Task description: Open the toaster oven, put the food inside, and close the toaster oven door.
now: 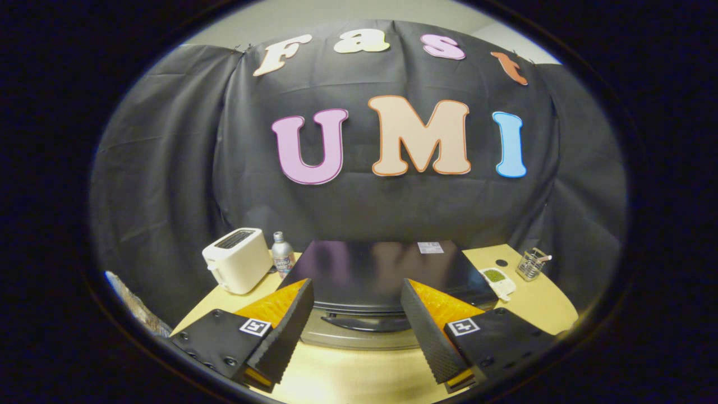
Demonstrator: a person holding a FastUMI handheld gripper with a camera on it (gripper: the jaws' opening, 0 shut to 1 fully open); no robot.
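The black toaster oven (376, 269) stands on the wooden table (348, 376), just ahead of and below my fingers. I see its glossy top from above, with a white sticker near its back edge. Its dark door handle (364, 323) and the silvery upper edge of the door show between my two fingers; the door looks closed. My gripper (356, 287) is open, with one finger on each side of the handle and nothing held. A small white tray with something green on it (496, 279) lies right of the oven.
A white pop-up toaster (238, 267) and a small bottle (282, 256) stand left of the oven. A wire holder with utensils (530, 264) sits at the back right. The black cloth wall closes off the table behind.
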